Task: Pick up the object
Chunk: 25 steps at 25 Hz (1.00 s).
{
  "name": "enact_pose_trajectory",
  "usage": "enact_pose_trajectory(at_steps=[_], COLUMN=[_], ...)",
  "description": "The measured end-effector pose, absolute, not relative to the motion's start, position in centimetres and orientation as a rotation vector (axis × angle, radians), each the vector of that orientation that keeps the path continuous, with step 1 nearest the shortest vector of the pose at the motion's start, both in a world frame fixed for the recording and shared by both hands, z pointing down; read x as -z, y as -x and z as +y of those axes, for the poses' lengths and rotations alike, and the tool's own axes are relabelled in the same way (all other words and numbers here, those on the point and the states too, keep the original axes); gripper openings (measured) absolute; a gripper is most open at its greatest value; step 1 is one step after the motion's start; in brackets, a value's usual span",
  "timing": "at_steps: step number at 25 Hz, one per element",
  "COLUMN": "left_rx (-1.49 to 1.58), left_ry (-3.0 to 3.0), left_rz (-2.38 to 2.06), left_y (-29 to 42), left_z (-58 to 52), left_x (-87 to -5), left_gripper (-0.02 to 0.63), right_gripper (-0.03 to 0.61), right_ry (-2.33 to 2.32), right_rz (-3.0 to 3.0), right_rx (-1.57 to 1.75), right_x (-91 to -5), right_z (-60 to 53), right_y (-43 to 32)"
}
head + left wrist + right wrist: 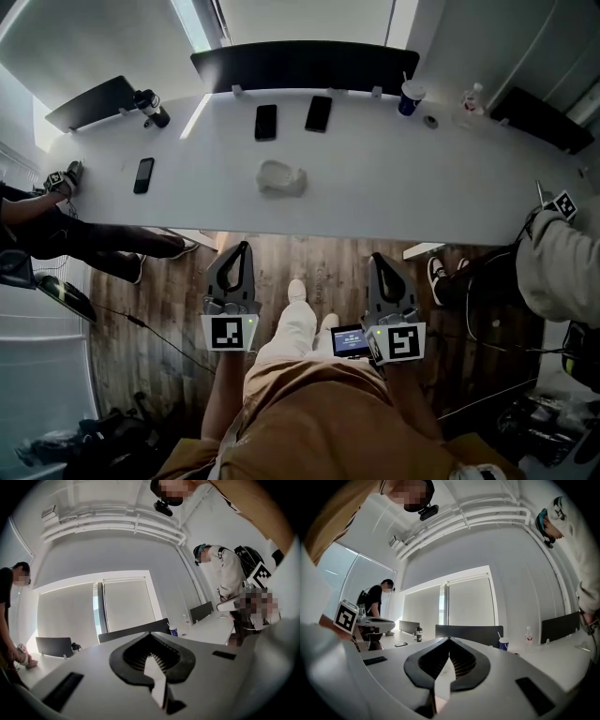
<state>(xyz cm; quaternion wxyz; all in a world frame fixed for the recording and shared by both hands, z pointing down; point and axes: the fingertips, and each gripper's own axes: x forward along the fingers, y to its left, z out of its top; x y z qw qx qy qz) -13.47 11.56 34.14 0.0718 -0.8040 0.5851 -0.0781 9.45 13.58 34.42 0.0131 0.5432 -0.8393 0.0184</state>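
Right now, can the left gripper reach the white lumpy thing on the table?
Probably yes: nothing lies between the left gripper and the white lumpy thing, though its shut jaws would have to open first.

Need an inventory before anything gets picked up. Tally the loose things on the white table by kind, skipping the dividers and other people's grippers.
Black phones: 3
Bottles: 2
Blue cup: 1
White crumpled object: 1
Small round item: 1
Total: 8
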Motion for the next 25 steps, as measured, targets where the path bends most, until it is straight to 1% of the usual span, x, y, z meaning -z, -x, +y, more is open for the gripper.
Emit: enact_pose_trajectory(at_steps=[6, 11, 15, 19, 25], left_rx=[0.155, 0.108, 0.201, 0.254, 0.347], left_ry=[2.428, 2.376, 2.309, 2.317, 2.310], left_rz=[1.725, 1.601, 1.517, 1.485, 1.358], left_y=[15.0, 16.9, 18.2, 18.5, 15.7], left_z=[6.0, 2.1, -0.6, -2.6, -4.1], left_x=[-33.9, -32.1, -32.1, -33.4, -35.1], left_gripper=[0.008, 0.008, 0.008, 0.008, 0.008], right_gripper=[0.009, 0.009, 0.009, 0.009, 0.009], right_ry=[-1.729, -1.728, -1.687, -1.684, -1.669], right_rz=[-2.584, -2.592, -2.579, -2.538, -2.525], right_rx=[0.021, 0.096, 0.130, 0.128, 0.106], right_x=[-33.5, -32.6, -32.1, -33.0, -34.0], right_z=[8.7, 3.6, 1.1, -0.1, -2.4], right_y=[-8.2, -5.9, -3.7, -3.2, -4.2])
